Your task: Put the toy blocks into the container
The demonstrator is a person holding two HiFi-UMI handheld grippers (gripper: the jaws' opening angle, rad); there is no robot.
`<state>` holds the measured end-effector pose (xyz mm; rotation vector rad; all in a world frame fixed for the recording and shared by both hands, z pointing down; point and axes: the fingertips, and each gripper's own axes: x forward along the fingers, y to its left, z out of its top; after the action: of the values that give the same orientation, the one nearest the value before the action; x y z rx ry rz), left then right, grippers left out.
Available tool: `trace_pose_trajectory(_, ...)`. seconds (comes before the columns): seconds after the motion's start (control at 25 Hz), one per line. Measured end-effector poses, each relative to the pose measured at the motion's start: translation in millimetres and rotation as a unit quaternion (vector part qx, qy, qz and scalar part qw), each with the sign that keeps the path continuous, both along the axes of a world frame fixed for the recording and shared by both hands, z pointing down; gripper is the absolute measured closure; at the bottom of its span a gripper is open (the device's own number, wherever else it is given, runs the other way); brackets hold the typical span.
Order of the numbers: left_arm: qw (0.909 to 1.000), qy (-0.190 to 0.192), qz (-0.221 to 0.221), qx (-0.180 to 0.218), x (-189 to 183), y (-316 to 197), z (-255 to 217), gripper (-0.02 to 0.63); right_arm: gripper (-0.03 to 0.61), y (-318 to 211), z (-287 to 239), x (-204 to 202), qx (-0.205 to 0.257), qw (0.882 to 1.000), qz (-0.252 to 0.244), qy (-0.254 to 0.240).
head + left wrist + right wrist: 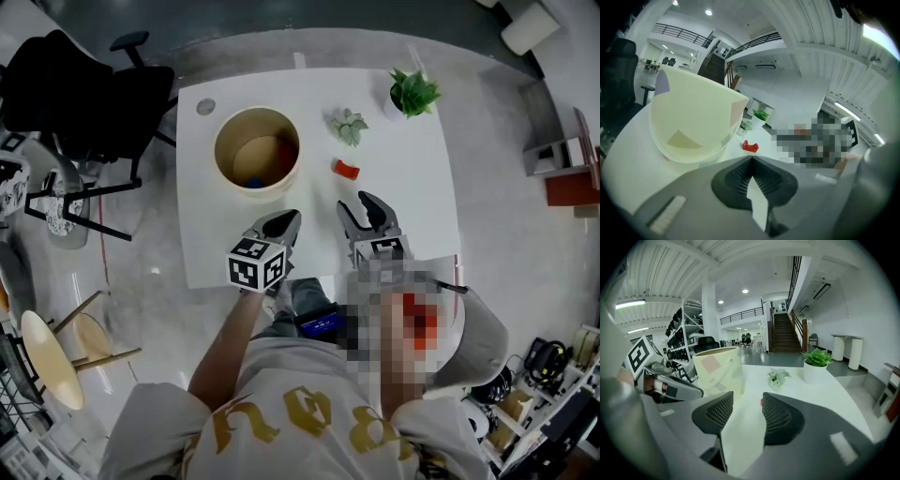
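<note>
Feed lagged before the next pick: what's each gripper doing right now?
Left gripper: jaws closed, nothing between them.
Right gripper: jaws open, empty; red toy block ahead, untouched.

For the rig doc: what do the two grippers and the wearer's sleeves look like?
Both alike: left gripper and right gripper have grey tapered jaws, black ribbed pads and a white cube of black square markers. Short-sleeved grey shirt, gold print.
</note>
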<state>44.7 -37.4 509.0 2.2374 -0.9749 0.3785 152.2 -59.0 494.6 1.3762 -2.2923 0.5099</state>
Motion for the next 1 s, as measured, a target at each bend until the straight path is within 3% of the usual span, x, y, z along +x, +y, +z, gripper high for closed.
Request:
trace_pose_trajectory(0.24,0.9996,-0.019,0.003,-0.023,12.8,-8.8,19.2,0.614,0.359,-20.6,33.9,10.0,-0.029,0.999,-0.021,0.005)
trace_pose_trajectory(0.4,0.9991,-0.022,0.007,-0.035,19.8,-13.3,29.7,0.614,0.351,-36.9,54.2,19.1,-0.037,0.998,-0.037,0.031)
trace_pose_trajectory(0.6,0.9974,-0.053,0.019,-0.046,19.9,-15.7,44.9,0.614,0.347,-51.0,77.5,22.7,-0.051,0.995,-0.065,0.059)
trace_pose_trajectory(1.0,0.9958,-0.041,-0.008,-0.082,18.5,-29.7,59.8,0.614,0.342,-76.5,105.4,30.1,-0.060,0.987,-0.097,0.114)
